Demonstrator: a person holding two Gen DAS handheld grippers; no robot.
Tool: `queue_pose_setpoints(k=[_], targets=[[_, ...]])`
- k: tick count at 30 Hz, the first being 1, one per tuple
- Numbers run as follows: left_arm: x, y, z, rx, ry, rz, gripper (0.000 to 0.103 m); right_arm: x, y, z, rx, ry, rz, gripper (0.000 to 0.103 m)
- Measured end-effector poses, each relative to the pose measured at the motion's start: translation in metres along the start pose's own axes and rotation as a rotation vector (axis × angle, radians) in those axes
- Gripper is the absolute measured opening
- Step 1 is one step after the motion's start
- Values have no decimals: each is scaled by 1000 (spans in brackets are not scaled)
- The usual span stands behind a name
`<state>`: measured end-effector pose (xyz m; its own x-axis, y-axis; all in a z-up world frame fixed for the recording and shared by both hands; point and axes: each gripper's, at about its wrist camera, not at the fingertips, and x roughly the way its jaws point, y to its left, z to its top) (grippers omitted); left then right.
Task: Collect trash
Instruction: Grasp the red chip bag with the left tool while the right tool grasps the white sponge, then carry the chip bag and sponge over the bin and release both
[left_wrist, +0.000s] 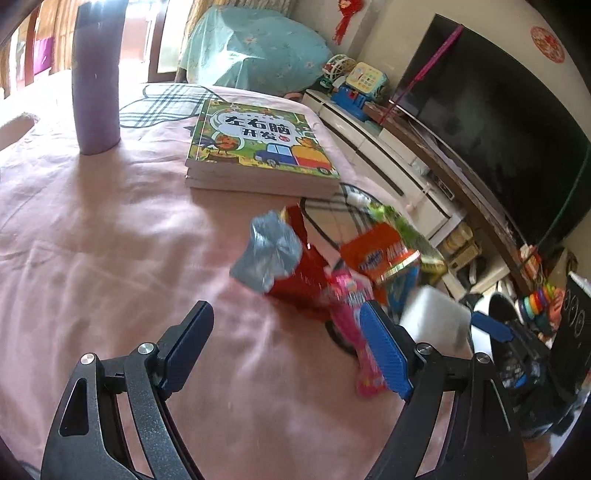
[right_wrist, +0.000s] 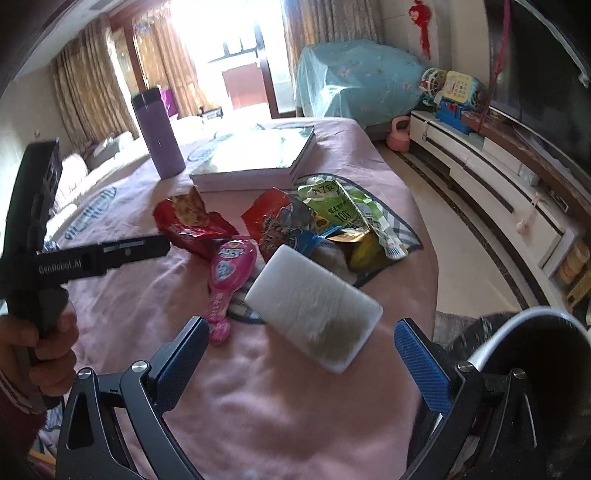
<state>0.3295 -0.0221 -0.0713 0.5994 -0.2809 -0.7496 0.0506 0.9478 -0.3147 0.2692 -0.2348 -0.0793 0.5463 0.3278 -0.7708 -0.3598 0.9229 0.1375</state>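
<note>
Snack wrappers lie in a pile on the pink tablecloth: a red packet, a pink lollipop-shaped wrapper, an orange packet and a green carton. A white sponge-like block with a dirty corner sits tilted between my right gripper's open jaws, apart from both pads. It also shows in the left wrist view. My left gripper is open and empty, just short of the pile.
A purple flask and a stack of children's books stand further back on the table. A dark bin with a white rim is at the table's right edge. A TV and a low cabinet line the right wall.
</note>
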Motion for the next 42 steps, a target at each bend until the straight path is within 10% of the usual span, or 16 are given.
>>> queue_pose_setpoints(k=[4, 6, 12, 27, 42], targets=[[14, 3, 8, 4, -6, 18, 77, 16, -3, 4, -12, 41, 5, 98], [21, 4, 9, 14, 6, 14, 47, 21, -3, 4, -18, 59, 5, 88], [13, 6, 0, 37, 0, -2, 17, 12, -8, -4, 25, 42, -10, 70], [-62, -29, -56, 117, -37, -102, 12, -61, -9, -43, 215, -110, 85, 69], [-81, -117, -95, 285, -7, -208, 11, -125, -41, -91, 343, -191, -15, 69]])
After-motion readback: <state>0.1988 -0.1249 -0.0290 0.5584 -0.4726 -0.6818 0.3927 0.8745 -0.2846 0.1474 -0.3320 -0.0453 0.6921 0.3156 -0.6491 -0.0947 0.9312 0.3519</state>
